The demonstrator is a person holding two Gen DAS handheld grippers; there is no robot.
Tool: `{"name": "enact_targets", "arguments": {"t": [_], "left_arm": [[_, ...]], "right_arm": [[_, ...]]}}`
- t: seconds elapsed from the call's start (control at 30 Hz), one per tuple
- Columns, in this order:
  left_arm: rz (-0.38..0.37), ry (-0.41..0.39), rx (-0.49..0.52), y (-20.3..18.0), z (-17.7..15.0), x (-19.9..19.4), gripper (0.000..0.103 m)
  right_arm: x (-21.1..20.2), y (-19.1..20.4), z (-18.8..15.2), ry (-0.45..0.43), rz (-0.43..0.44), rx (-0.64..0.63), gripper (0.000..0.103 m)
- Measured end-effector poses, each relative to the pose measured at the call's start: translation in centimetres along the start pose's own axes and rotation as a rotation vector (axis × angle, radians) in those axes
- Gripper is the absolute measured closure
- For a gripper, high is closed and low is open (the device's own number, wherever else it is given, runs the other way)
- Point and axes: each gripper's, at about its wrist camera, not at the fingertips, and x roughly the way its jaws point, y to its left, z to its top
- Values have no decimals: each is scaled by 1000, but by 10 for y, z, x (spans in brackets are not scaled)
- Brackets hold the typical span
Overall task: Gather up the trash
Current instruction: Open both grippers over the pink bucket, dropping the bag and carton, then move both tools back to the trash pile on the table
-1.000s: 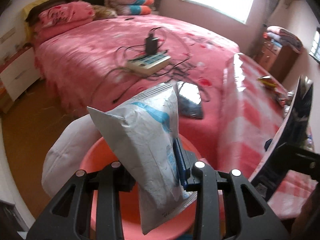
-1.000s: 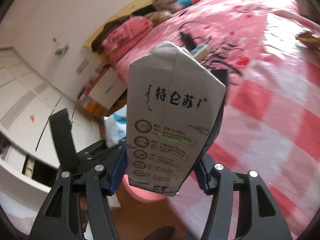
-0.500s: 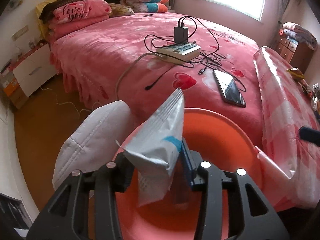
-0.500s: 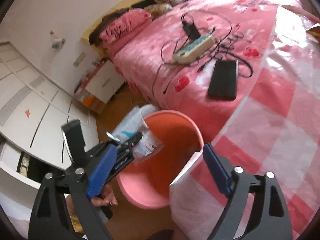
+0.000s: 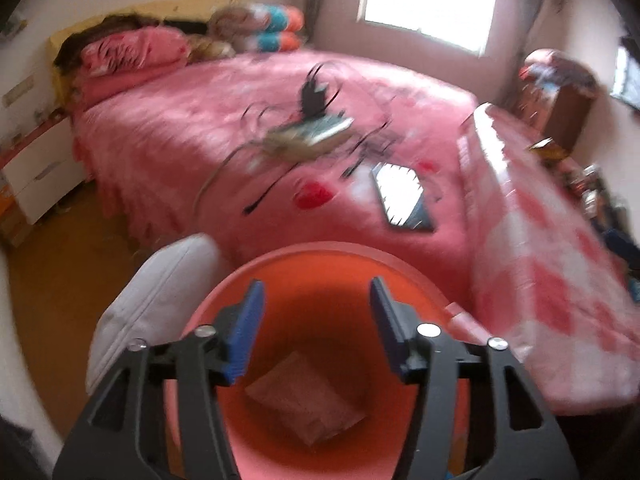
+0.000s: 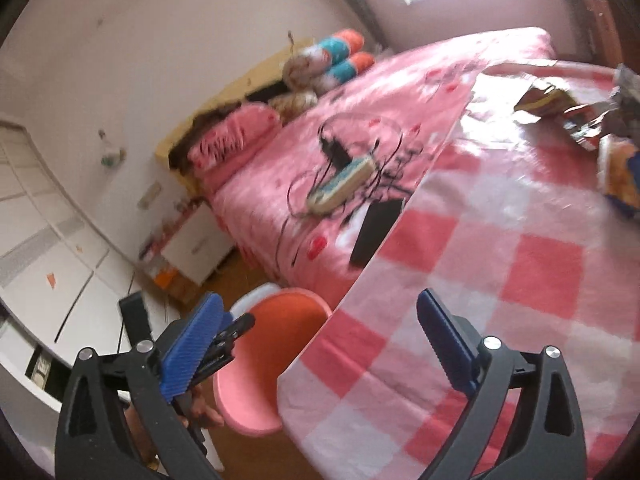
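Note:
A pink bin (image 5: 304, 256) stands on the floor between the bed and the checked table; it also shows in the right wrist view (image 6: 248, 404). A carton or wrapper (image 5: 304, 400) lies at its bottom, blurred. My left gripper (image 5: 316, 328) is open and empty, right over the bin's mouth. My right gripper (image 6: 320, 344) is open and empty, above the table's corner beside the bin. Snack wrappers (image 6: 560, 108) lie at the far end of the table, and a yellow packet (image 5: 546, 148) shows there in the left wrist view.
A pink bed (image 5: 200, 128) carries a power strip with cables (image 5: 312, 132) and a phone (image 5: 404, 196). A white bag (image 5: 152, 304) leans against the bin's left side. The pink checked tablecloth (image 6: 520, 272) hangs over the table edge. A white nightstand (image 5: 36, 176) stands left.
My left gripper has opened and the white and blue wrapper has gone from it. My right gripper let go of the milk carton a second ago and has moved up over the table.

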Motion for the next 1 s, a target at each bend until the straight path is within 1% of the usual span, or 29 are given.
{"name": "enact_targets", "arguments": {"t": [0.07,0.13,0.2,0.3,0.33,0.4,0.5,0.67,0.7,0.8,1.0], "left_arm": [[-31,-41,-27,-5,3,-7,42],[-63,-57,-32,-14,7,-11,42],[-70,-40,5,-29,11,-12,42],[-34,14,87,-56,16,-11,42],[-45,24,107,-66,17,-13,42],[-55,11,126,-79,19,-19,42],[-70,-11,180,-105,25,-29,42],[-111,-8,238,-139,31,-34,42],[-115,-15,253,-145,31,-35,42],[-137,-23,298,-170,32,-39,42],[-186,-16,338,-206,36,-41,42]], "right_arm": [[-15,-10,2,-49,6,5,5],[-24,-18,3,-66,-4,8,5],[-31,-27,3,-76,-2,18,5],[-42,-37,0,-85,-13,18,5],[-46,-40,-1,-92,-25,13,5],[-53,-44,-2,-99,-52,2,5],[-64,-52,-3,-98,-97,-3,5],[-83,-70,-1,-125,-152,14,5],[-88,-74,0,-136,-153,18,5],[-105,-83,3,-174,-192,24,5],[-131,-96,10,-239,-238,14,5]]}}
